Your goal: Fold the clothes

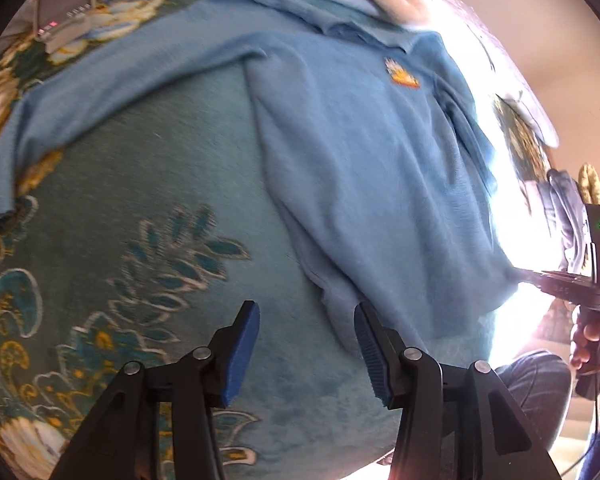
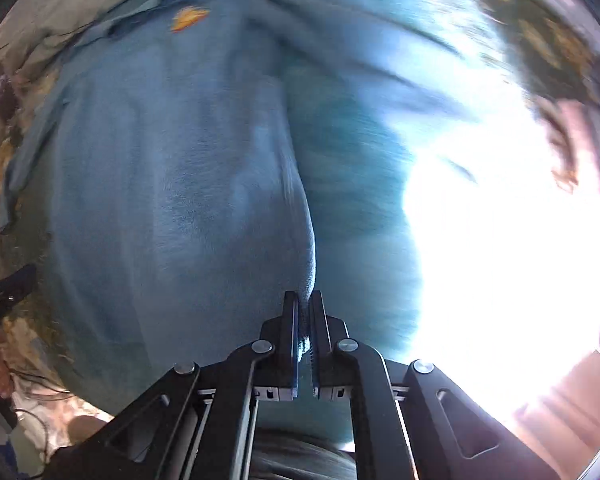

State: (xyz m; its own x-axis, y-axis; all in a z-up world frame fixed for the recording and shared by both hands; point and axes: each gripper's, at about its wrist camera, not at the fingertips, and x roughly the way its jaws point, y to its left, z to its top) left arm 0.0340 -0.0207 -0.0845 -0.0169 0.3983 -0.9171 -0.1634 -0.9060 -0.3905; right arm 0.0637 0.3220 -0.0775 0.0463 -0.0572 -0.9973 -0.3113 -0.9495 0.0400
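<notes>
Here, left gripper (image 1: 306, 322) fingers spread; right gripper (image 2: 304, 300) seemingly pinching blue shirt (image 1: 360, 152) (blurred).

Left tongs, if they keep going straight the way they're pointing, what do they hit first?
Most likely the hem of the blue shirt, lying just ahead of the open left tongs, nearer their right finger. The left finger may meet only the teal patterned blanket. Depth is unclear.

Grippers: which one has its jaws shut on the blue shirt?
The right gripper: its jaws are pinched on the edge of the blue shirt. The left gripper has its jaws spread apart, with nothing held.
</notes>
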